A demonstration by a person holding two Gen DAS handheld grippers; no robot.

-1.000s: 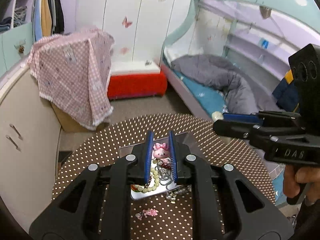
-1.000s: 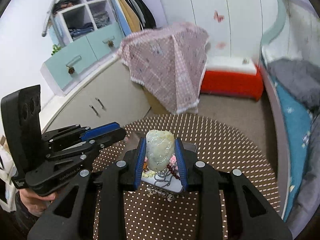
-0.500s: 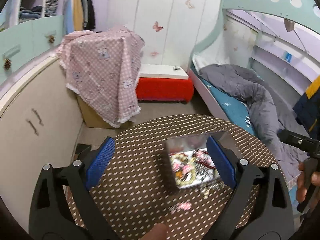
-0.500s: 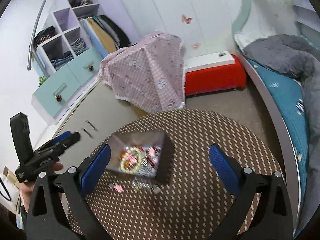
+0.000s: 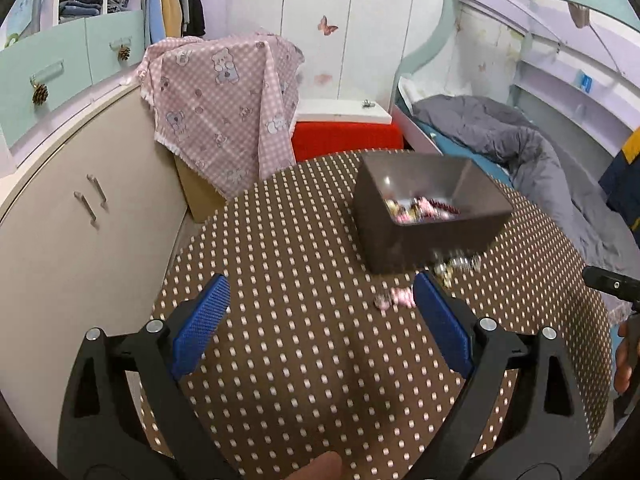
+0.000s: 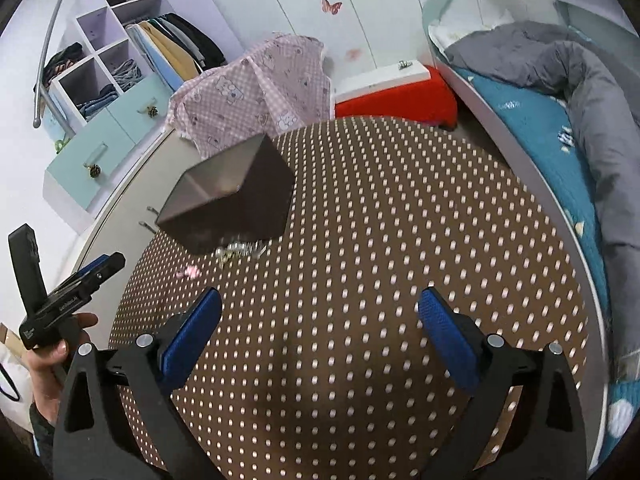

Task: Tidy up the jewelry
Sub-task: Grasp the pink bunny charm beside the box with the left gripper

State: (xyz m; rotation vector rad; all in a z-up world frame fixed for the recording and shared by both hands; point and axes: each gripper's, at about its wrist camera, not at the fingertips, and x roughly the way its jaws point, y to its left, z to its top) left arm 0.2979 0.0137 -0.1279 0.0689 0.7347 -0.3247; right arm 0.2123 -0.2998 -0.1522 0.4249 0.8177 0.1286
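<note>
The left tongs [image 5: 320,322] hang released over the dotted desk [image 5: 304,380], their blue pads spread wide with nothing between them; the jaws have just been opening. The right tongs [image 6: 320,330] are likewise released and bare, having opened within the same moment. The dark box [image 5: 424,216], holding beads and a pink charm, sits at one o'clock from the left tongs and at eleven o'clock from the right. Loose pieces remain outside it: a pink clip [image 5: 396,298] lies just off the left tongs' right pad, at about two o'clock, and a small silver chain [image 5: 456,266] rests against the box's near wall. The left tongs look the nearer to both; the clip's long axis runs roughly three to nine.
</note>
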